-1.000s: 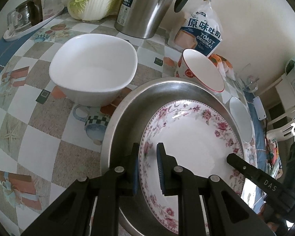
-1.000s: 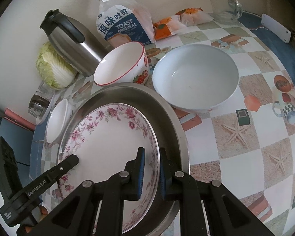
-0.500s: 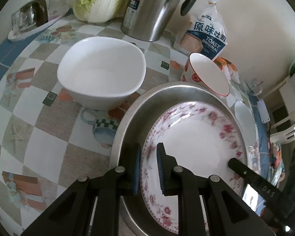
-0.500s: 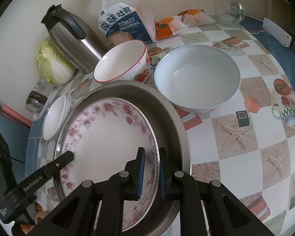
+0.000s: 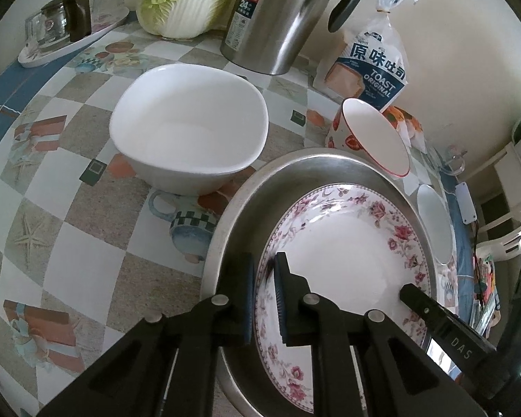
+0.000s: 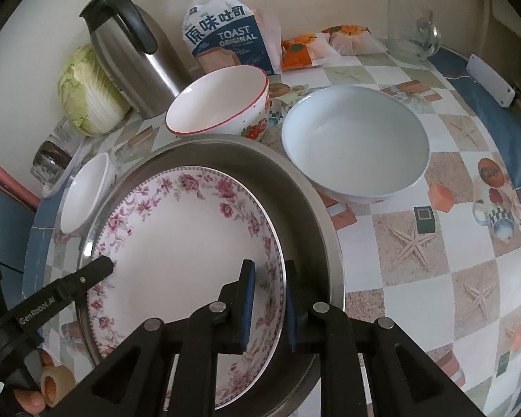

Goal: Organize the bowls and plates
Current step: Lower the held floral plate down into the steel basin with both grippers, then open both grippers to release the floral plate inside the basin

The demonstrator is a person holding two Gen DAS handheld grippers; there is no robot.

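Both tools straddled opposite rims of the floral plate [image 6: 187, 243], which lay in a steel pan [image 6: 309, 215] on the worktop [image 5: 87, 243]. On the left tool [image 5: 263, 299] the jaws were closing, nearly shut on the rim; on the right tool [image 6: 269, 307] they were opening, rim between them. Checked oilcloth with starfish and mugs covered the worktop, blue-edged, against a cream wall. Around the pan stood a white bowl [image 6: 356, 146], a red-rimmed bowl [image 6: 218, 104], a thermos [image 6: 128, 55], cabbage [image 6: 87, 93] and toast [image 6: 225, 41].
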